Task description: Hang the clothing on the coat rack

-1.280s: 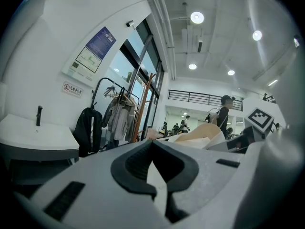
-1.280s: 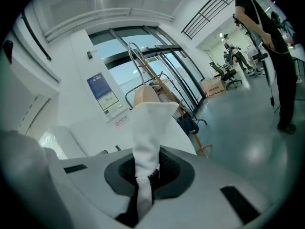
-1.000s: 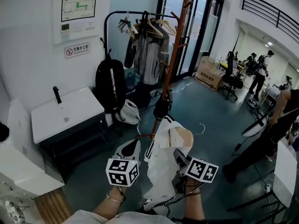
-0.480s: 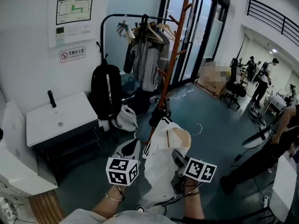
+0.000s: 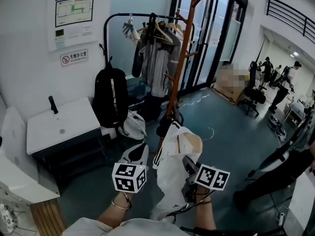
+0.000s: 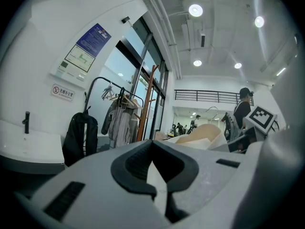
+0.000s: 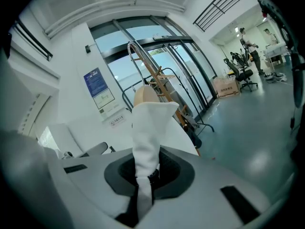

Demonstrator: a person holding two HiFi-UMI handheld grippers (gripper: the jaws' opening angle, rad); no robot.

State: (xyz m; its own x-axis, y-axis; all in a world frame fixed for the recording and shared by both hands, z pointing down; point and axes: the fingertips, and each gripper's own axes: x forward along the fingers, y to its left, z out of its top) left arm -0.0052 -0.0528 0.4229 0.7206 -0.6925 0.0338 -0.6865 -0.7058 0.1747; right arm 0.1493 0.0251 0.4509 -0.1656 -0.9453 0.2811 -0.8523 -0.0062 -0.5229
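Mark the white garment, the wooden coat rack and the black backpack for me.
white garment [image 5: 172, 173], head view, middle of the hanging fabric.
wooden coat rack [image 5: 181, 63], head view, midway up its pole.
black backpack [image 5: 109, 97], head view, centre of its body.

We list, in the head view:
- base of the tall reddish-brown wooden coat rack [image 5: 177, 73], hidden behind the white black-striped garment [image 5: 172, 176];
- blue-headed white wall poster [image 5: 73, 9], cut by the top edge;
- small red-and-white wall sign [image 5: 74, 57], print too small to read;
- dark-clothed person [image 5: 285, 163], cut by the right edge.
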